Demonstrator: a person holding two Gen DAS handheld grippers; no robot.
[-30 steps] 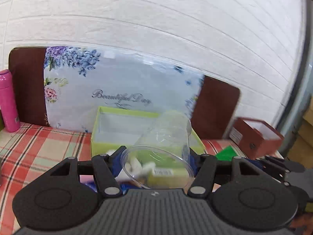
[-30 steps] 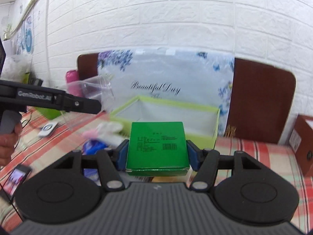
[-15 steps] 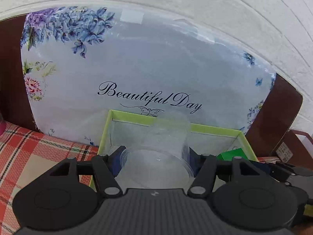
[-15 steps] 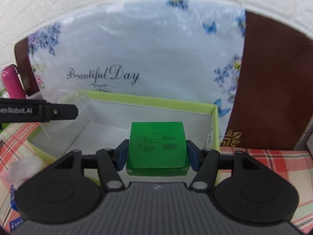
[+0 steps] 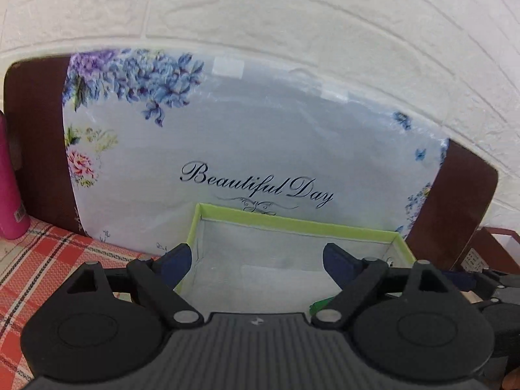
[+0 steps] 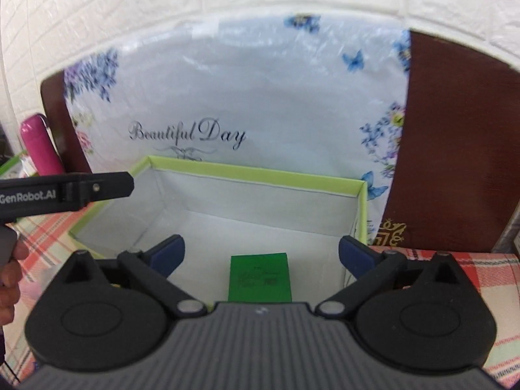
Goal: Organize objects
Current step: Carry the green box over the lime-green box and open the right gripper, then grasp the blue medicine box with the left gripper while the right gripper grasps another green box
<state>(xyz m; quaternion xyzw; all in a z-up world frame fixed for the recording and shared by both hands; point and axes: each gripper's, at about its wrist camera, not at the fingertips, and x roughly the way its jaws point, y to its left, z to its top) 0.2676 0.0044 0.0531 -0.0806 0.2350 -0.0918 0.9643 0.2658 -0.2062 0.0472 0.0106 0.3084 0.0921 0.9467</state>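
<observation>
left wrist view: the left gripper (image 5: pixel 256 258) hangs over the green-rimmed box (image 5: pixel 292 224) with jaws spread wide and nothing between them; a green sliver (image 5: pixel 320 304) shows low inside the box; a pink bottle (image 5: pixel 9 188) stands on the plaid cloth (image 5: pixel 39 260).

right wrist view: the right gripper (image 6: pixel 261 253) is likewise spread and empty; the green packet (image 6: pixel 259 278) lies on the box floor (image 6: pixel 260 227) below it; the left gripper's side (image 6: pixel 65 191) reaches in beside the box's left wall.

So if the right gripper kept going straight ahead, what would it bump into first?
Probably the far wall of the box. The right gripper is open and points across the box, above the green pack lying inside. Depth is hard to judge, so it might meet the box floor instead.
</observation>
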